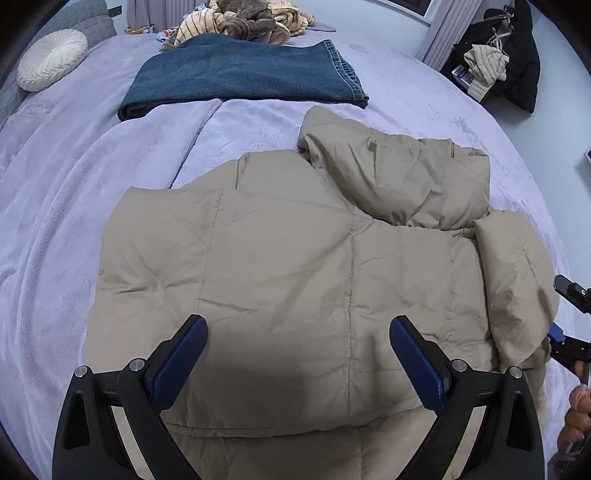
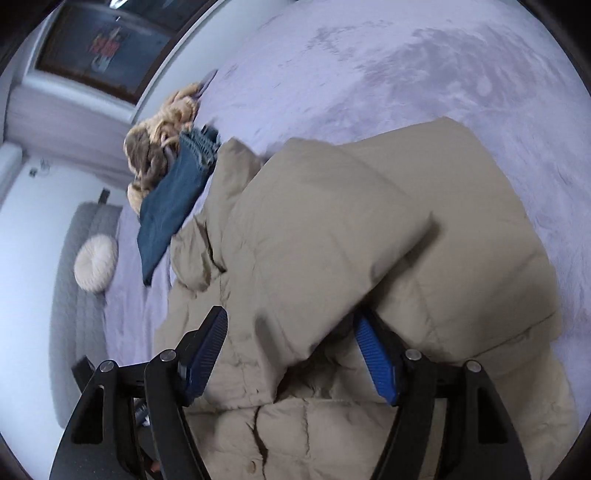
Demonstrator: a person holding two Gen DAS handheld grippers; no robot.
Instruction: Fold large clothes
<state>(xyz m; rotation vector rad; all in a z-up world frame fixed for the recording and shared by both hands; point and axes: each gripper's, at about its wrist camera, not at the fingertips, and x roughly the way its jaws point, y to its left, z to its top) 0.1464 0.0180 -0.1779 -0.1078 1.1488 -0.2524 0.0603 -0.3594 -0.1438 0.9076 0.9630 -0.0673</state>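
**Desk:** Where is the beige puffer jacket [image 1: 295,266] placed, and how is it laid relative to the claws?

**Caption:** The jacket is spread on the lavender bed cover [image 1: 74,206], partly folded, a sleeve doubled over its upper right. It is seen directly ahead of and below the left gripper [image 1: 299,332], whose jaws are held wide apart over the quilted panel with nothing between the pads. Its long axis is judged to run across the left view, side to side.

**Desk:** And the other hand?

**Caption:** The right gripper [image 2: 291,328] is set at the jacket's right-hand edge, jaws spread, a bulge of folded sleeve lying between them. No pressing of the pads on the cloth can be made out (one blue pad is half buried under the fold). That edge is judged nearer the right hand; the flat middle is nearer the left.

**Desk:** Anything hidden?

**Caption:** The jacket's near hem is cut off behind the left gripper's frame, and the right view is softened by blur. Folded blue jeans [image 1: 243,74] and a heap of striped and brown clothes [image 1: 243,18] are seen well beyond the jacket.
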